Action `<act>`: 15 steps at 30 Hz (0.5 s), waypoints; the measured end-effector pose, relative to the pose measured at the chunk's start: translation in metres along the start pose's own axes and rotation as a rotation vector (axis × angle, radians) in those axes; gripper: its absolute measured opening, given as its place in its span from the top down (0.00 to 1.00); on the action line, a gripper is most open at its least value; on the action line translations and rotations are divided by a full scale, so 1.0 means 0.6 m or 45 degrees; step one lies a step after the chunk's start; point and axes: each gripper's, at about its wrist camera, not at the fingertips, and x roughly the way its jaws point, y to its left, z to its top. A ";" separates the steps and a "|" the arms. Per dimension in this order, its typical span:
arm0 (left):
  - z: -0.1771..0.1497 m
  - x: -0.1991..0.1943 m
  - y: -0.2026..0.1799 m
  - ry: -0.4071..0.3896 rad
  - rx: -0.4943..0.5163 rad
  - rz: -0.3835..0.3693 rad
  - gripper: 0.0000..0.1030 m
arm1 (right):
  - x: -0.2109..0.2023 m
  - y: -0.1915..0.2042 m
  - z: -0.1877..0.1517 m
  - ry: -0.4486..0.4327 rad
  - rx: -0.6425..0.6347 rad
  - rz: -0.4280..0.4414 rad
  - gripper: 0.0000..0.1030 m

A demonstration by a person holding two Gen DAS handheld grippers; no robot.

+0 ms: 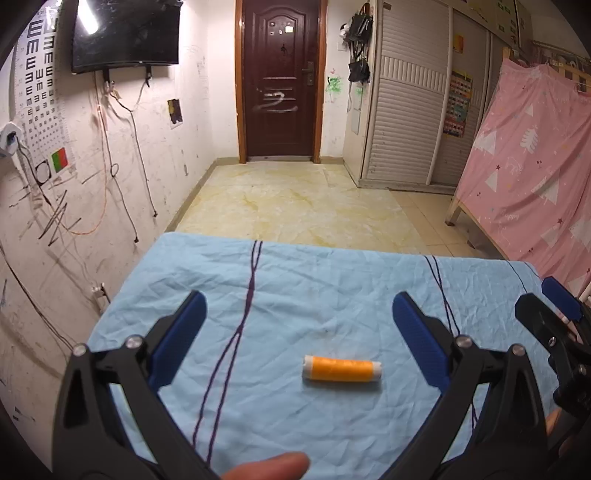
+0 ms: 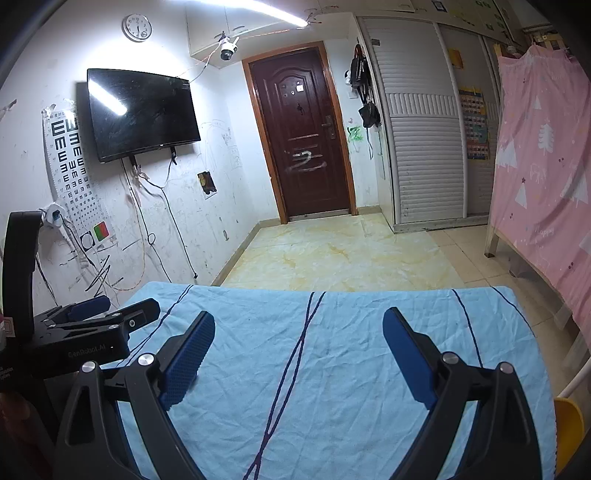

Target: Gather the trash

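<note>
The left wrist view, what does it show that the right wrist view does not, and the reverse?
Only the left wrist view shows the orange thread spool lying on the blue cloth between the open jaws of the left gripper. Only the right wrist view shows the wall clock, the security camera and a yellow object at the table's right edge. Both show the blue cloth, the door, the television and the right gripper, open and empty.

A: What does the right wrist camera see?
B: The right gripper (image 2: 298, 341), its blue fingers spread wide with nothing between them, over a table under a wrinkled light-blue cloth (image 2: 332, 369) with dark lines.
A: Anything else?
B: The left gripper (image 2: 110, 314) hangs at the table's left edge, and something yellow (image 2: 569, 424) shows past the right edge; I cannot tell what it is.
</note>
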 end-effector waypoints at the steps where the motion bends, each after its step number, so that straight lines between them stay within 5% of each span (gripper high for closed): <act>1: 0.000 0.000 0.000 0.000 0.000 0.000 0.06 | 0.000 0.000 0.000 -0.001 0.000 0.000 0.17; 15: 0.000 -0.001 0.001 -0.003 0.002 0.002 0.06 | 0.002 0.003 0.000 -0.002 -0.006 0.001 0.17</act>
